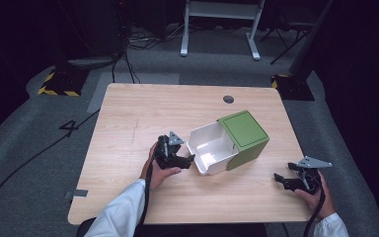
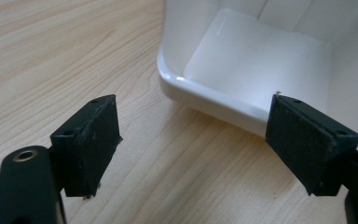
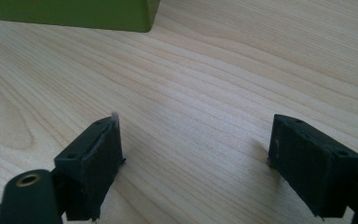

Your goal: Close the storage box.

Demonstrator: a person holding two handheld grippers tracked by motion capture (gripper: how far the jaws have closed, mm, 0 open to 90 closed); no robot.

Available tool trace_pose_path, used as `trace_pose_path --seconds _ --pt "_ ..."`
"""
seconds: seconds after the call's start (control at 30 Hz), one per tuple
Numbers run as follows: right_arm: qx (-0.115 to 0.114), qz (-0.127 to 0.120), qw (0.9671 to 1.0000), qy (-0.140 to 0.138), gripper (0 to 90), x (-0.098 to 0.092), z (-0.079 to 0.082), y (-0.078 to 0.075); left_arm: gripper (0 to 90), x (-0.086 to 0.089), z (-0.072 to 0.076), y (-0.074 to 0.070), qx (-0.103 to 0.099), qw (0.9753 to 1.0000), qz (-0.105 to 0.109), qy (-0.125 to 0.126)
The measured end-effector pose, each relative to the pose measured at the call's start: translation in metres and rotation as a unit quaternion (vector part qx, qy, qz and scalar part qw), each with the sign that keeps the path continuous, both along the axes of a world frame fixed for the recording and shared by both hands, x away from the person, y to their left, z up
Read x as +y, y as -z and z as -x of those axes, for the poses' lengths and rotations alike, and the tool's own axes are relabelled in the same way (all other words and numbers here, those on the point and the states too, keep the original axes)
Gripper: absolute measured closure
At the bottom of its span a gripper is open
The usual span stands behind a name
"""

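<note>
On the pale wooden tabletop (image 1: 128, 118), left claw (image 1: 185, 160) gapes at the white plastic drawer (image 1: 212, 148) — probably pushing next; right claw (image 1: 282, 179) idles, spread.

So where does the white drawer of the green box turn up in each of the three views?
High view: the white drawer sits mid-table, pulled out of the green box toward the left gripper.
Left gripper view: its white rim and floor take up the upper right, just beyond the open jaws.
Right gripper view: not in it; a green box corner lies along the top edge.
Shared landmark: the wooden table.
</note>
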State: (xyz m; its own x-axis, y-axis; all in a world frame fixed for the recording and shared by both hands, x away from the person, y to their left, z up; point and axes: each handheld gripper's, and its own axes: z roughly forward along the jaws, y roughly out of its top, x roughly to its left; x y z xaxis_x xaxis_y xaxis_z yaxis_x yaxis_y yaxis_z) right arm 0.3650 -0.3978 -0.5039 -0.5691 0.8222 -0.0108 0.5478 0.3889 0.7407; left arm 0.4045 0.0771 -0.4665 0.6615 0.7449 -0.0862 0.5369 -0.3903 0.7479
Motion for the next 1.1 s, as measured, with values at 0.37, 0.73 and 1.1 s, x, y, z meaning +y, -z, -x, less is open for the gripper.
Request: trace_pose_path --seconds 0.37,0.73,1.1 --pt "0.000 0.000 1.0000 0.000 17.3 0.000 0.000 0.000 24.9 -0.019 -0.011 0.013 0.023 0.9995 -0.017 0.010" --pt "0.000 0.000 1.0000 0.000 17.3 0.000 0.000 0.000 24.9 -0.022 -0.008 -0.004 -0.016 0.9985 0.045 0.027" --pt "0.000 0.000 1.0000 0.000 17.3 0.000 0.000 0.000 18.9 -0.049 -0.019 0.009 0.016 0.9995 0.027 0.010"
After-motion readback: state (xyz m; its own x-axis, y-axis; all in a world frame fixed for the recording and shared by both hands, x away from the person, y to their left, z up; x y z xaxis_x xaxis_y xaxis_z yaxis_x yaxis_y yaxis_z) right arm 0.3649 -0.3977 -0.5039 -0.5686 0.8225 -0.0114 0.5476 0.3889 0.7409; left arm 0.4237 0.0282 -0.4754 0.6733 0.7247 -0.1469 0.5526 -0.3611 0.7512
